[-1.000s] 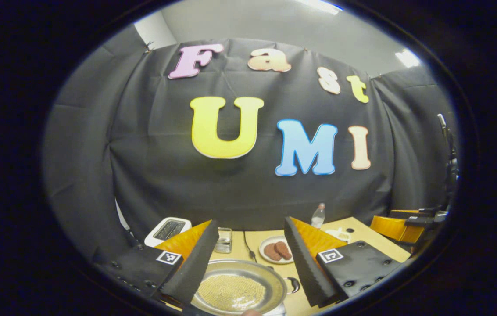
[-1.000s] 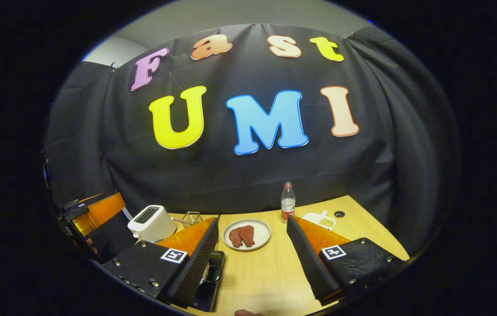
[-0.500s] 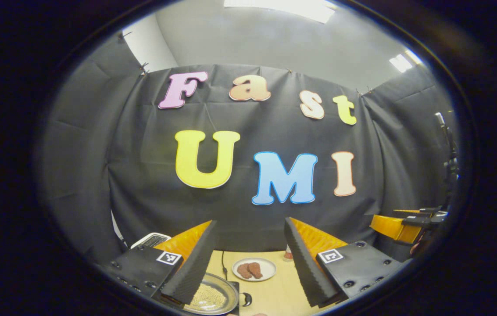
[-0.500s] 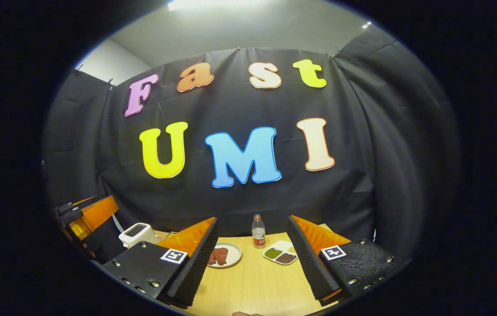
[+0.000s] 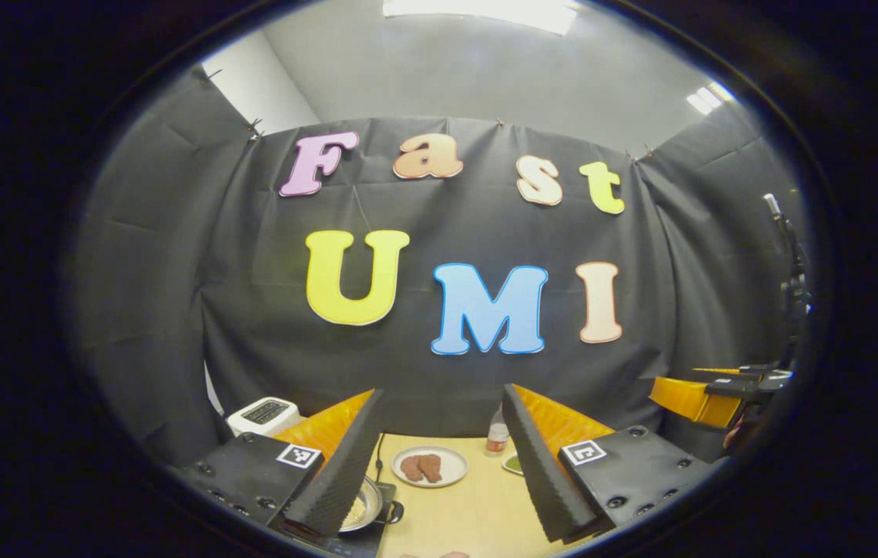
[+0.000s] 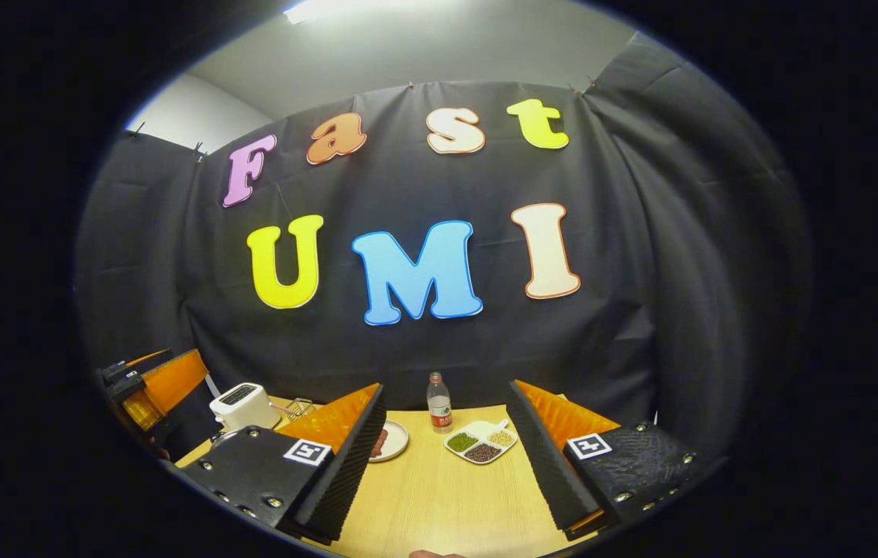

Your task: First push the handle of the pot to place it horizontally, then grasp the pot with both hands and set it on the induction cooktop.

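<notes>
A steel pot (image 5: pixel 362 511) holding pale yellow grains sits low in the left gripper view on the black induction cooktop (image 5: pixel 387 489). Its small loop handle (image 5: pixel 394 511) points right, and my left finger hides its left half. My left gripper (image 5: pixel 442 390) is open and empty, held back from and above the pot. The right gripper (image 6: pixel 446 385) is also open and empty over the wooden table (image 6: pixel 439 496). Each gripper shows at the edge of the other's view: the right gripper (image 5: pixel 706 397) at far right, the left gripper (image 6: pixel 163 380) at far left.
A white toaster (image 6: pixel 240 404) and a wire rack (image 6: pixel 297 405) stand at the back left. A plate of meat (image 5: pixel 429 467), a water bottle (image 6: pixel 439 403) and a divided dish of beans (image 6: pixel 479 442) sit mid-table. The black cloth wall closes the back.
Both grippers have drawn back and away from the pot, which now looks much smaller and lower in the left gripper view. Both stayed open. The right gripper view has swung slightly to the right.
</notes>
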Tool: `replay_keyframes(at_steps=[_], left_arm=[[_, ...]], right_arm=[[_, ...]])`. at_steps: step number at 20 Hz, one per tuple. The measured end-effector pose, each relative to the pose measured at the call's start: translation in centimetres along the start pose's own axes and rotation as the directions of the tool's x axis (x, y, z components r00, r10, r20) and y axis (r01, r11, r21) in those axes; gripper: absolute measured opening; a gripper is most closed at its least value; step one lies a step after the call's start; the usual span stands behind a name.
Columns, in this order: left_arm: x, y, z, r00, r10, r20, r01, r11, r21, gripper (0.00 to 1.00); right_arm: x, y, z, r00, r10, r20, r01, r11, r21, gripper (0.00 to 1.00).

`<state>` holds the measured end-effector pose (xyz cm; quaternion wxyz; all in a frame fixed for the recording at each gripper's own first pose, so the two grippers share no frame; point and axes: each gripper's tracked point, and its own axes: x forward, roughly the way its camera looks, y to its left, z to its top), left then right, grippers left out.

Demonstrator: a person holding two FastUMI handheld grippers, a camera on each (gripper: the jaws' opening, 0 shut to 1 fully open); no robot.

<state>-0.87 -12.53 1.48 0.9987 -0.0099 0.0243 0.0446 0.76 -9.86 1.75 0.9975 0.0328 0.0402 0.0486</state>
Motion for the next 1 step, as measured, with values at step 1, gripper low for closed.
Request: replay_keyframes(at_steps=[1], left_arm=[[-0.42,-0.34,-0.06,1.000,0.007,-0.002,-0.006,1.000,0.005,0.97]], right_arm=[[-0.03,-0.38,-0.13,1.000,0.003,-0.001,-0.003,1.000,-0.002,0.95]])
